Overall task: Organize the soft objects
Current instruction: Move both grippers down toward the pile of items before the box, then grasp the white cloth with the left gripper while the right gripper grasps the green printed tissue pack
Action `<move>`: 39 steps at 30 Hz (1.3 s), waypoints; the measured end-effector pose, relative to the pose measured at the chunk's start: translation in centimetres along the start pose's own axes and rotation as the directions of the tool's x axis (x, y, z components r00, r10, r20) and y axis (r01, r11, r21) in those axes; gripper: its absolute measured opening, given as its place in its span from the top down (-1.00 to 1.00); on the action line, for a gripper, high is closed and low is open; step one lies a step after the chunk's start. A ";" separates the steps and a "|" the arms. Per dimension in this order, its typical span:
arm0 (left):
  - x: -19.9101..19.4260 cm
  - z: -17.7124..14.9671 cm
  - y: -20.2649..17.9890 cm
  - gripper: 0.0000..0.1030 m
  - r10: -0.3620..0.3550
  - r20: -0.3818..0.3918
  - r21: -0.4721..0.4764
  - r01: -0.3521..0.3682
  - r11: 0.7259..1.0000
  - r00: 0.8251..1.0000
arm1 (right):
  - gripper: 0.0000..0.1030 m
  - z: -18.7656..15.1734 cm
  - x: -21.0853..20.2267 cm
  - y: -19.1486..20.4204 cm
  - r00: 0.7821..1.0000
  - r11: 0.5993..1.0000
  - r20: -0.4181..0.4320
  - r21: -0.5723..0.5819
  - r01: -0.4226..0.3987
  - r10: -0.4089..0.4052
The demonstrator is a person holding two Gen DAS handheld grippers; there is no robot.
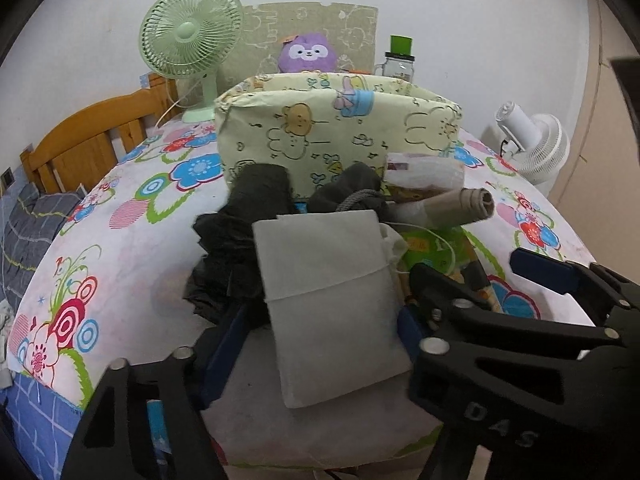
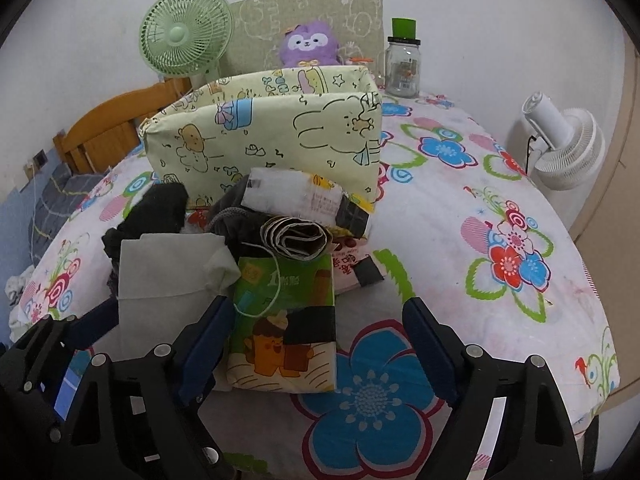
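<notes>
The heap of soft things sits at the middle of the flower-print surface (image 2: pixel 500 184), just in front of the cartoon-print fabric box (image 2: pixel 264 136), and much of it is buried: the black garment (image 1: pixel 236 220) runs under the grey non-woven pouch (image 1: pixel 332 300), the rolled beige cloth (image 2: pixel 294 236) covers part of a white printed packet (image 2: pixel 296 196), and the dark drawstring bag (image 1: pixel 352 190) shows only its top. The left tongs (image 1: pixel 320 332) stand apart at 6 o'clock, one blue pad on each side of the pouch; whether they press it is hard to tell. The right tongs (image 2: pixel 316 348) reach in low from 6 o'clock, wide apart, straddling the green cartoon packet (image 2: pixel 284 320) without clamping it. The purple plush toy (image 2: pixel 310 44) at 12 o'clock is half hidden behind the box, between a green desk fan (image 2: pixel 184 36) and a glass jar (image 2: pixel 402 68).
</notes>
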State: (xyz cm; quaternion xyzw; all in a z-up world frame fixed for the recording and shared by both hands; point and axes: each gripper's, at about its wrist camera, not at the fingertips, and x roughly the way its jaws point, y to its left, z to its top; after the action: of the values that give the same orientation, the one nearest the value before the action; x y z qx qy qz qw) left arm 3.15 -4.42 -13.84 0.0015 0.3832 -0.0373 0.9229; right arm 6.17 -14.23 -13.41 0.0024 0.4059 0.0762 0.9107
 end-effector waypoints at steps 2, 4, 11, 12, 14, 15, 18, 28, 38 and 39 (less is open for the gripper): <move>0.1 -0.1 -0.3 -0.19 -0.011 -0.005 0.015 0.012 1.000 1.000 | -0.61 0.0 0.3 0.1 1.000 1.000 -0.008 -0.002 -0.001 0.001; 0.2 0.0 -0.5 -0.15 -0.010 -0.005 0.023 0.010 1.000 1.000 | -0.53 0.0 0.4 0.3 1.000 1.000 -0.011 -0.004 -0.009 0.009; 0.2 0.1 -0.5 0.07 -0.033 -0.003 0.027 0.033 0.999 0.999 | -0.10 0.1 0.6 0.9 0.997 0.998 -0.020 -0.008 -0.069 0.069; 0.3 0.1 -0.5 0.09 -0.033 -0.003 0.027 0.033 0.999 0.999 | -0.07 0.1 0.6 0.9 0.997 0.997 -0.022 -0.007 -0.071 0.071; 0.2 0.1 -0.5 0.15 -0.038 0.000 0.026 0.038 0.999 0.999 | -0.01 0.1 0.5 0.9 0.997 0.998 -0.022 -0.002 -0.069 0.069; 0.1 0.0 -0.5 0.18 -0.039 0.002 0.026 0.039 0.999 0.999 | 0.03 0.1 0.4 0.9 0.997 0.998 -0.019 0.001 -0.069 0.069; 0.0 0.0 -0.6 0.25 -0.043 0.008 0.027 0.042 0.999 0.999 | 0.11 0.1 0.2 1.0 0.998 0.998 -0.010 -0.005 -0.061 0.061; -0.8 0.2 -0.4 0.33 -0.045 0.028 0.027 0.044 0.999 0.999 | 0.16 0.1 -0.6 1.2 0.998 0.998 0.011 -0.006 -0.062 0.062; -2.3 1.4 0.0 0.33 -0.042 0.069 0.022 0.040 0.999 0.997 | 0.16 1.2 -2.2 1.7 0.997 0.998 0.050 -0.009 -0.062 0.062; -2.5 1.6 0.0 0.33 -0.042 0.075 0.022 0.041 0.999 0.996 | 0.16 1.4 -2.4 1.8 0.997 0.998 0.055 -0.010 -0.061 0.062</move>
State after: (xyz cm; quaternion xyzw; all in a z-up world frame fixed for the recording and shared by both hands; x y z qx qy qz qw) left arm 2.50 -4.29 -10.96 0.0016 0.3476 -0.0603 0.9357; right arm 5.34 -12.76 -10.55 0.0133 0.3799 0.1056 0.9189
